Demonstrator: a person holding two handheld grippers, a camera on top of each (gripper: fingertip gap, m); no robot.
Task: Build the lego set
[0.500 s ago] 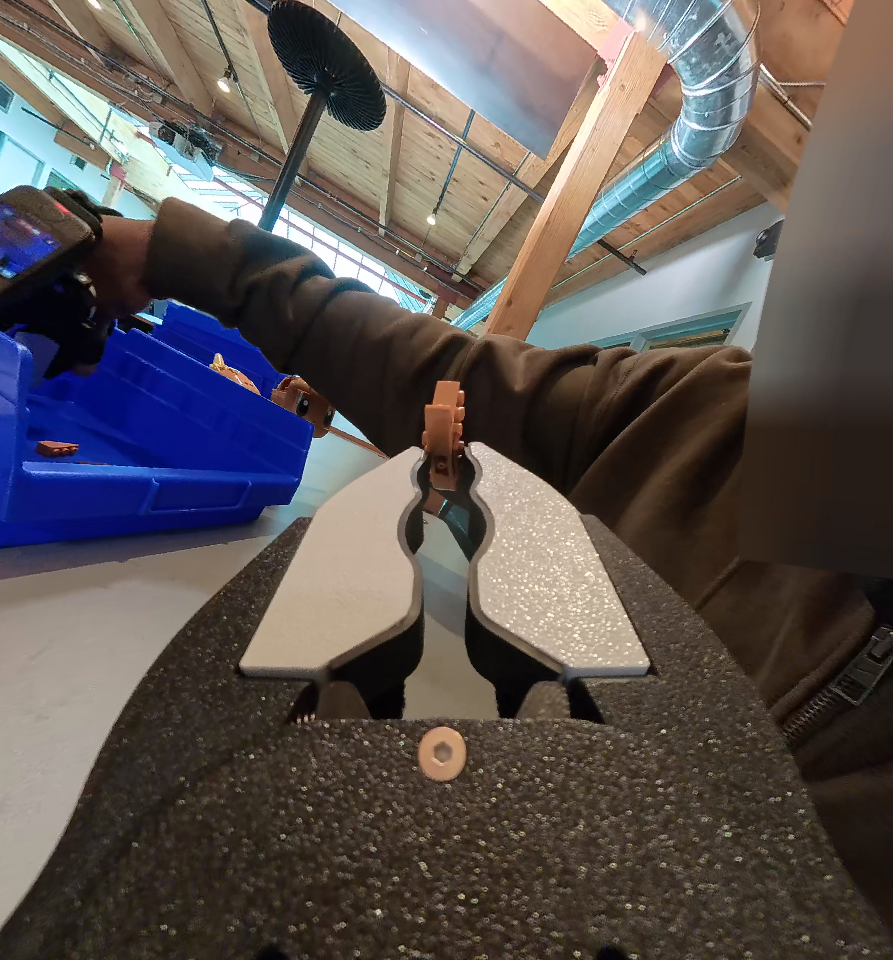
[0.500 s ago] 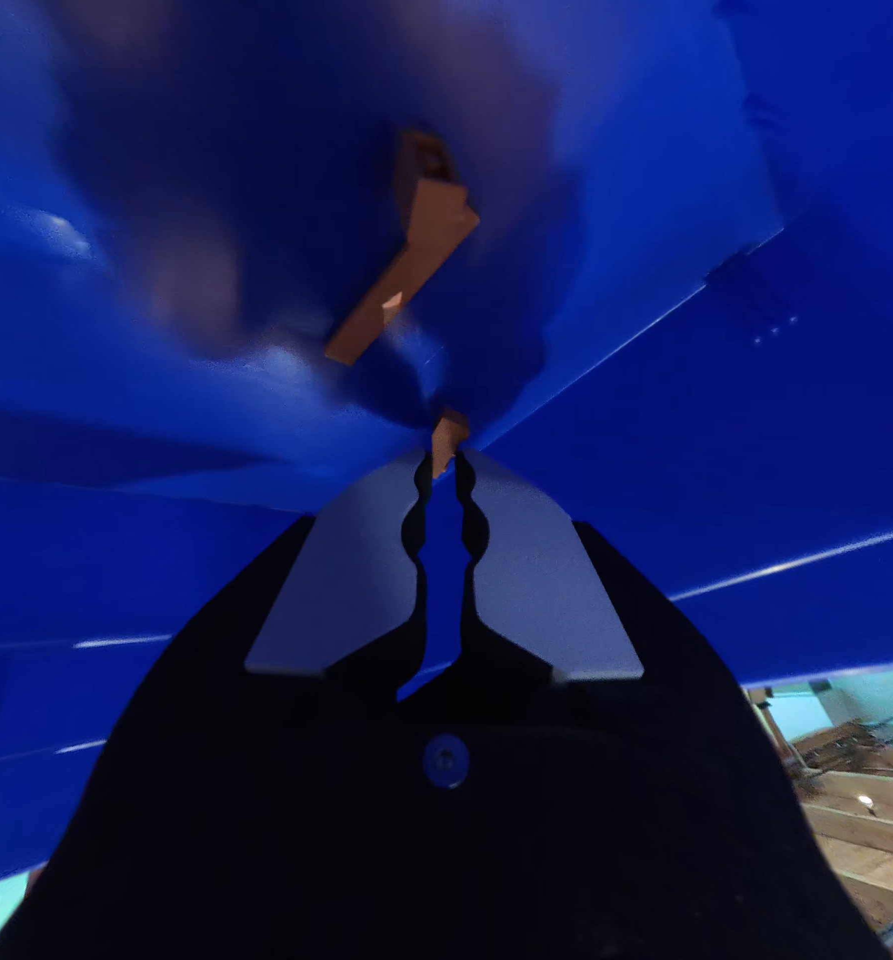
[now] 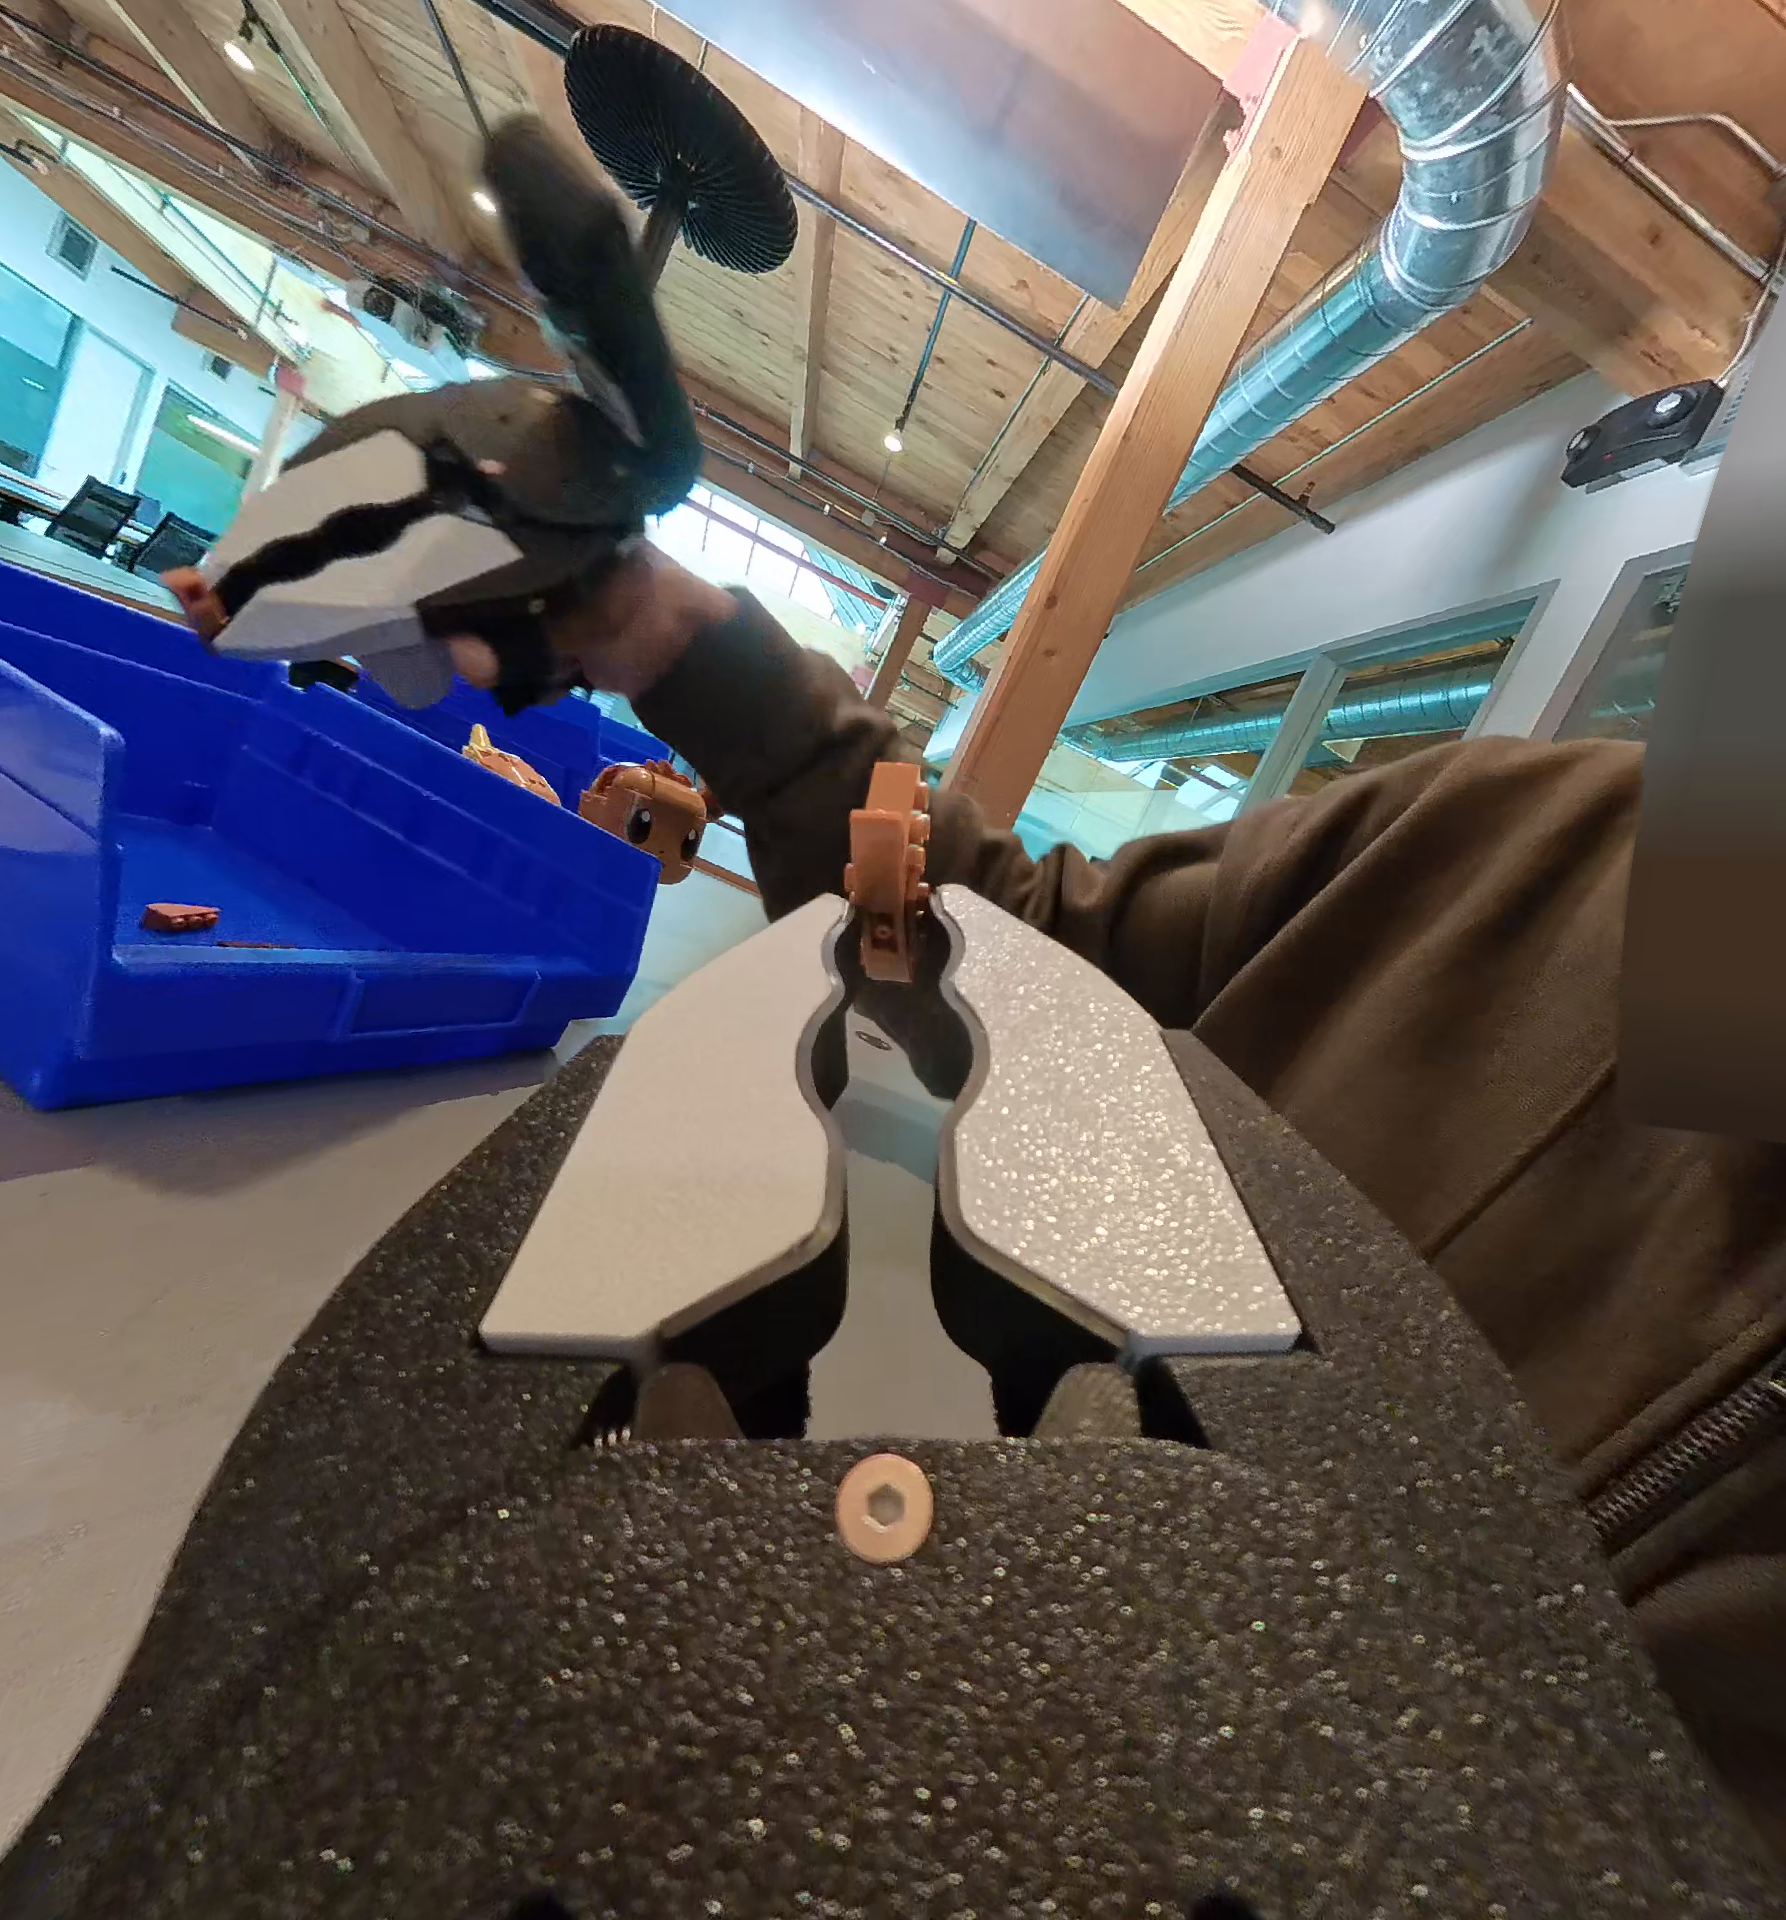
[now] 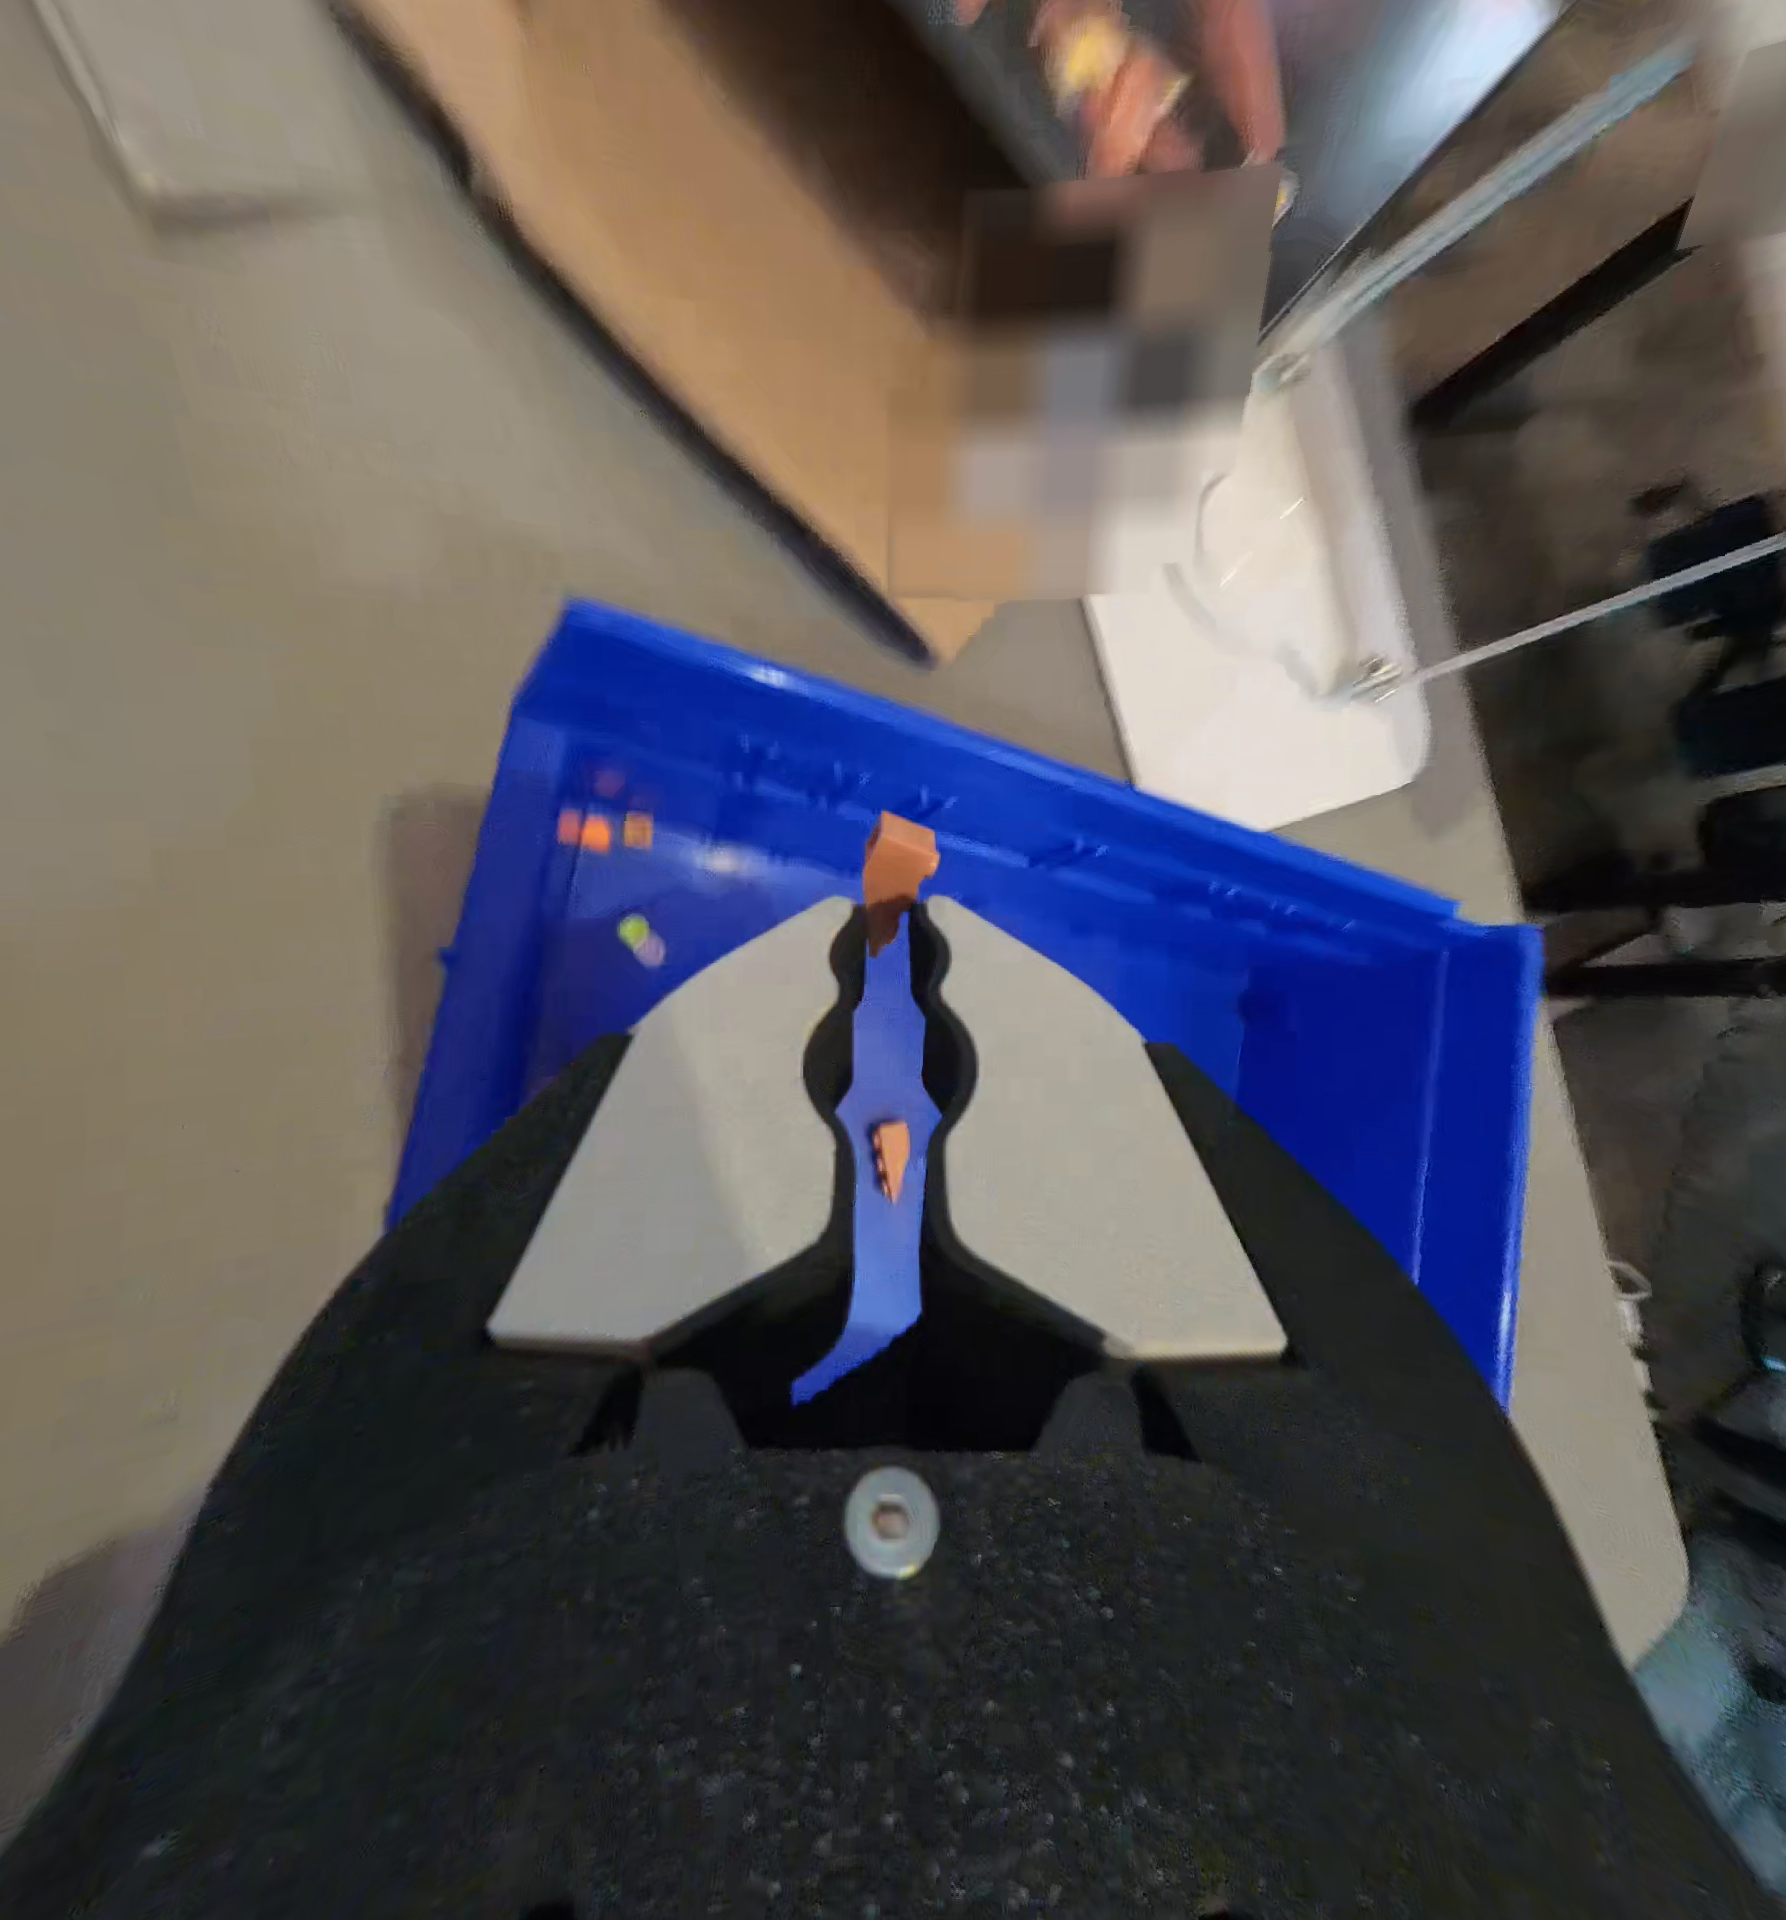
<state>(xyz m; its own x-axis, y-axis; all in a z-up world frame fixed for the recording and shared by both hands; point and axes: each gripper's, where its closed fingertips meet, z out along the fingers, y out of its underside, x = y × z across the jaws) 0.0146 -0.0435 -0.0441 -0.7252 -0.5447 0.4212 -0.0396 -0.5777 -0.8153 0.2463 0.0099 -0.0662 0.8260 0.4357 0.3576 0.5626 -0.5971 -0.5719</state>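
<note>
Grey and matte, the surface carries a glossy blue plastic bin with ribbed inner walls and a low front lip; above it the room shows a timber ceiling of pale planks and beams, a slanted wooden post, a ribbed silver duct and a black finned disc on a pole; the left hand-held gripper, with grainy black foam body and speckled grey wavy-edged fingers, is closed on a small tan studded brick piece that stands upright out of its tips, both pads against its sides, in front of a brown fabric sleeve with a metal zip; the right hand-held gripper hangs over the bin, its tips pinching a small orange-brown brick whose blocky end juts past them; on the bin floor lie a wedge-shaped tan brick seen between the fingers, a few blurred orange bits near a corner and a small greenish piece; behind the bin a brick-built figure head with dark eyes peers over the rim; a white slab lies on the surface beyond the bin.
</note>
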